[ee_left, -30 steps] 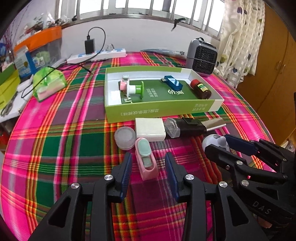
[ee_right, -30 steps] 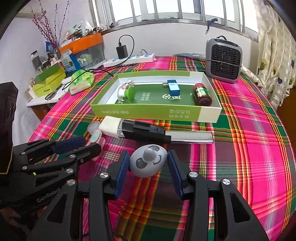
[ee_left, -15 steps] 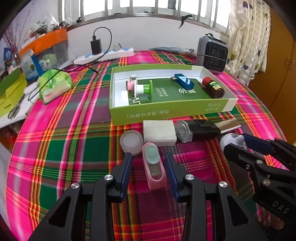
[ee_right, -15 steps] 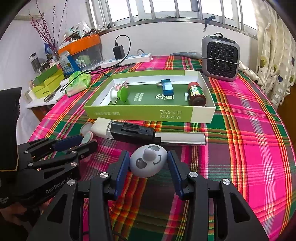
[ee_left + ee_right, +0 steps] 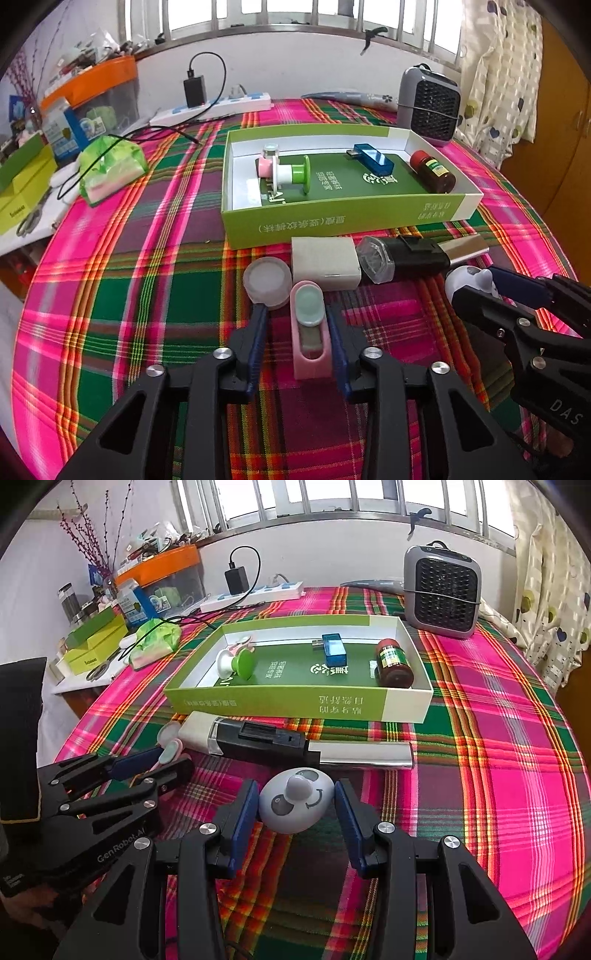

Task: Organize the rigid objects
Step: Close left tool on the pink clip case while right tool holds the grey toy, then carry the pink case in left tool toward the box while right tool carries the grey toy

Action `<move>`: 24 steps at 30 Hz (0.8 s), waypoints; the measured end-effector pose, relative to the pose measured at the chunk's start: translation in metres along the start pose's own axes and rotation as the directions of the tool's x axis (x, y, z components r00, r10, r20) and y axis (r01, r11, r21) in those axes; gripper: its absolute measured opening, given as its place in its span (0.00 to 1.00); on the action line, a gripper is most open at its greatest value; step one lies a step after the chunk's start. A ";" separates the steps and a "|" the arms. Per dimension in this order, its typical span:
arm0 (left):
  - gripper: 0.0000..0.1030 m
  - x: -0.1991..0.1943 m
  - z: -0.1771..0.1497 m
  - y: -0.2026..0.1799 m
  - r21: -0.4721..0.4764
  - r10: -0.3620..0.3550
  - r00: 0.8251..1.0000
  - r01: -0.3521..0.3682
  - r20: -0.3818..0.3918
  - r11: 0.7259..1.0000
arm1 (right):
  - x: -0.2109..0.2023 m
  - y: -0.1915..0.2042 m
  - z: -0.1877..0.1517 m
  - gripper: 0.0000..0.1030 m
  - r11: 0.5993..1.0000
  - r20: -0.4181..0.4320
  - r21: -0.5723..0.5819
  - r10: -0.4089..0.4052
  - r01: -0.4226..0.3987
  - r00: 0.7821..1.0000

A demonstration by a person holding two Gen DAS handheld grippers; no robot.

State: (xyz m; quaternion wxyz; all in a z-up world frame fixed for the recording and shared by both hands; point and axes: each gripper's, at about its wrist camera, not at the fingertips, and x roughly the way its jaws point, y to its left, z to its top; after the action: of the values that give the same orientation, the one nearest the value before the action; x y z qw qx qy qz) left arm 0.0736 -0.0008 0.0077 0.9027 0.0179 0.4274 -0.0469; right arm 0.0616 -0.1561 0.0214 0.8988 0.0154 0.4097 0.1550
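The left gripper (image 5: 295, 332) is closing its jaws around a pink oblong case (image 5: 309, 328) lying on the plaid cloth (image 5: 147, 280); a translucent round lid (image 5: 266, 281) touches its left finger. The right gripper (image 5: 295, 805) stands half open, straddling a smooth grey egg-shaped toy (image 5: 295, 800) without a visible grip. Beyond lie one white block (image 5: 325, 261), one black torch (image 5: 402, 256) and a green cardboard tray (image 5: 332, 219) holding four items.

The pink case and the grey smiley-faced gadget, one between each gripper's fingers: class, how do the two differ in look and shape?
The pink case is long, narrow and flat-sided, with a pale green oval on top; the grey smiley-faced gadget is rounded like an egg, with a knob and dark spots. Both lie on the plaid tablecloth, outside the green box.
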 end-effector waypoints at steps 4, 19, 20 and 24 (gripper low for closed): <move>0.19 -0.001 -0.001 0.000 -0.004 -0.005 1.000 0.005 0.003 1.000 | 0.001 0.000 0.000 0.43 1.000 -0.004 -0.001 -0.004 0.004 1.000; 0.17 -0.010 -0.003 -0.004 0.006 -0.005 0.999 0.005 0.032 1.000 | 0.001 0.000 0.000 0.43 1.000 -0.004 -0.002 -0.009 0.009 1.000; 0.17 -0.011 -0.003 -0.004 0.008 -0.003 0.999 0.003 0.034 1.000 | 0.001 0.000 0.000 0.43 1.000 -0.004 -0.003 -0.009 0.009 1.000; 0.17 -0.012 -0.003 -0.006 0.013 -0.001 0.999 0.001 0.040 1.000 | 0.001 0.001 0.000 0.43 1.000 -0.003 -0.005 -0.007 0.007 1.000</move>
State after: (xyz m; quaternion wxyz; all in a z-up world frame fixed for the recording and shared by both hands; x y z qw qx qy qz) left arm 0.0628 -0.0053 0.0154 0.9108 0.0228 0.4090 -0.0506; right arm 0.0622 -0.1551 0.0208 0.8987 0.0115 0.4109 0.1528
